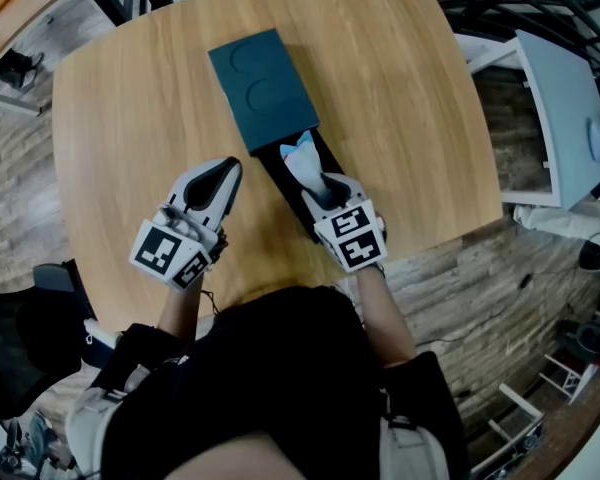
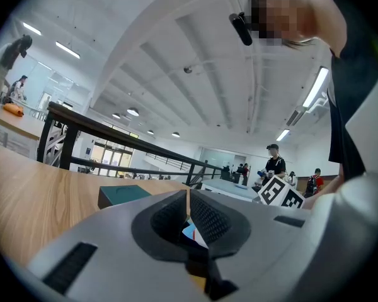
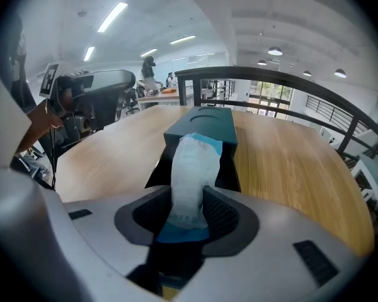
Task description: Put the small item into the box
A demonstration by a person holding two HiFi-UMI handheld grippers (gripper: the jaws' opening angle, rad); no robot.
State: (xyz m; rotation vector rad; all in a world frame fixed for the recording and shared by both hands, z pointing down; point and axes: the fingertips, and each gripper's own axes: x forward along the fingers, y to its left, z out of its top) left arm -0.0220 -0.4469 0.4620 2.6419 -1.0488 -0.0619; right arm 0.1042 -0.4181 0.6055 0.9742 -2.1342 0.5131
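A dark teal box (image 1: 263, 88) lies on the round wooden table (image 1: 130, 118), with its black inner tray (image 1: 283, 186) slid out toward me. My right gripper (image 1: 325, 190) is shut on the small item, a white and blue packet (image 1: 302, 161), and holds it over the tray. In the right gripper view the packet (image 3: 190, 168) stands up between the pads, with the box (image 3: 205, 124) just beyond it. My left gripper (image 1: 223, 176) rests left of the tray, jaws together and empty. The left gripper view shows the box (image 2: 123, 195) ahead to the left.
The table's near edge runs just behind both grippers. A pale blue-grey panel (image 1: 565, 118) stands off the table to the right, over the wood-look floor. A black railing (image 3: 271, 80) runs behind the table. Several people (image 2: 274, 162) stand far off.
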